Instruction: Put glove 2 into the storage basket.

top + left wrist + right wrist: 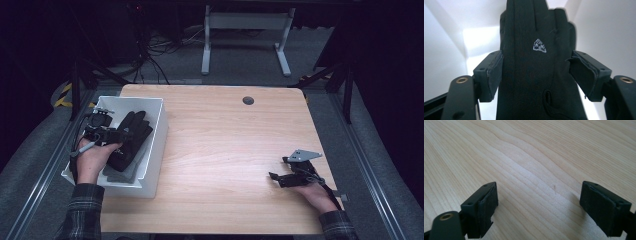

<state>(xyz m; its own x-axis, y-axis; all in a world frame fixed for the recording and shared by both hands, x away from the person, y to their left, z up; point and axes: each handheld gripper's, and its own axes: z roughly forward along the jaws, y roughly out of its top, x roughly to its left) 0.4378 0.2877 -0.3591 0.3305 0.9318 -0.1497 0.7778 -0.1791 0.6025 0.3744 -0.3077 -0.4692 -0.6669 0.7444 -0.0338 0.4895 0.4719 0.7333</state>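
A black glove (pixel 131 137) with a small white logo lies in a white bin (pixel 156 145) at the table's left edge, on top of grey fabric (pixel 120 174). My left gripper (pixel 116 134) reaches into the bin over the glove. In the left gripper view the glove (pixel 529 62) runs up between the jaws of the left gripper (pixel 535 75), which stand wide, one at each edge of it, without pinching it. My right gripper (pixel 279 168) rests low over the bare wooden table (pixel 225 130) at the right front. It is open (pixel 539 200) with nothing between its pads.
The bin's white walls (pixel 444 50) rise close around the left gripper. A round dark grommet (pixel 248 100) sits near the table's far edge. Beyond the table stand a white desk frame (pixel 245 30) and floor cables (pixel 150 55).
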